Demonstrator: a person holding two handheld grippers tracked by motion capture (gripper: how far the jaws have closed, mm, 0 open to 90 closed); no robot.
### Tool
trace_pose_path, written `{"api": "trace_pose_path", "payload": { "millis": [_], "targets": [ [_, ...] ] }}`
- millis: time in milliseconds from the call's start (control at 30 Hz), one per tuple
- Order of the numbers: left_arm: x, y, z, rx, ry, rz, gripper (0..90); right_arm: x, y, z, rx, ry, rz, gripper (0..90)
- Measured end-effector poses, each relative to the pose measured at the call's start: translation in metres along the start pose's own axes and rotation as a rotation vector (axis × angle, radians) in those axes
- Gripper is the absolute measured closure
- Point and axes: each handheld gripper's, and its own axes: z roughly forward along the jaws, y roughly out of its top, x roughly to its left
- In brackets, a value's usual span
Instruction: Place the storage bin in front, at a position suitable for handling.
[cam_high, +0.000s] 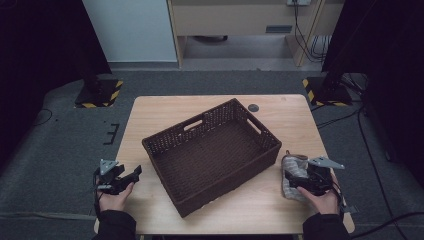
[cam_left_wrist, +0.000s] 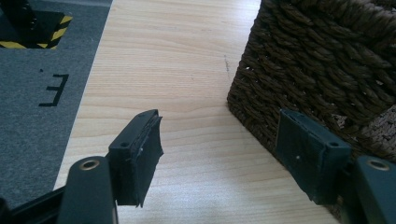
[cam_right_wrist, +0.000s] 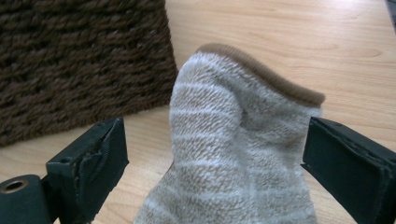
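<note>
One sock (cam_right_wrist: 233, 154) stands between the right gripper (cam_right_wrist: 215, 158)'s parted fingers (cam_right_wrist: 88, 163).

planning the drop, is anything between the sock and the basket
Nothing visible. The sock sits between the right gripper jaws on bare table, just beside the basket, whose near wall it would have to clear.

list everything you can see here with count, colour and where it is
basket: one, dark brown woven, middle of the table, set at an angle, nothing inside
sock: one, beige with pale stripes and a brown cuff, on the table right of the basket, between the right jaws
table: one, light wood
round cap: one, dark, far part of the table
striped floor plates: two, black and yellow, on the grey carpet beyond the table
left gripper: one, black, open, nothing in it, left of the basket
right gripper: one, black, at the sock
</note>
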Motion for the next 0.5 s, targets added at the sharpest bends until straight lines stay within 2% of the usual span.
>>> {"api": "trace_pose_path", "payload": {
  "millis": [67,133,233,367,400,500],
  "targets": [
    [-0.001,0.0,0.001,0.004,-0.005,0.001,30.0,0.0,-0.001,0.002,0.018,0.006,-0.011,7.7],
    [-0.001,0.0,-0.001,0.001,-0.005,0.001,30.2,0.0,-0.003,0.004,0.05,-0.008,-0.028,13.0],
    [-0.003,0.0,-0.003,-0.006,-0.012,-0.003,31.3,0.001,-0.009,0.008,0.096,-0.055,-0.068,17.9],
    [-0.006,0.002,-0.005,-0.02,-0.011,0.018,32.3,-0.001,-0.013,0.018,0.138,-0.057,-0.069,25.1],
    [-0.006,0.002,-0.005,-0.02,-0.012,0.018,32.7,-0.002,-0.013,0.024,0.164,-0.06,-0.083,27.5],
    [-0.006,0.002,-0.004,-0.015,-0.015,0.017,33.0,-0.003,-0.013,0.031,0.179,-0.061,-0.088,31.1]
  ]
}}
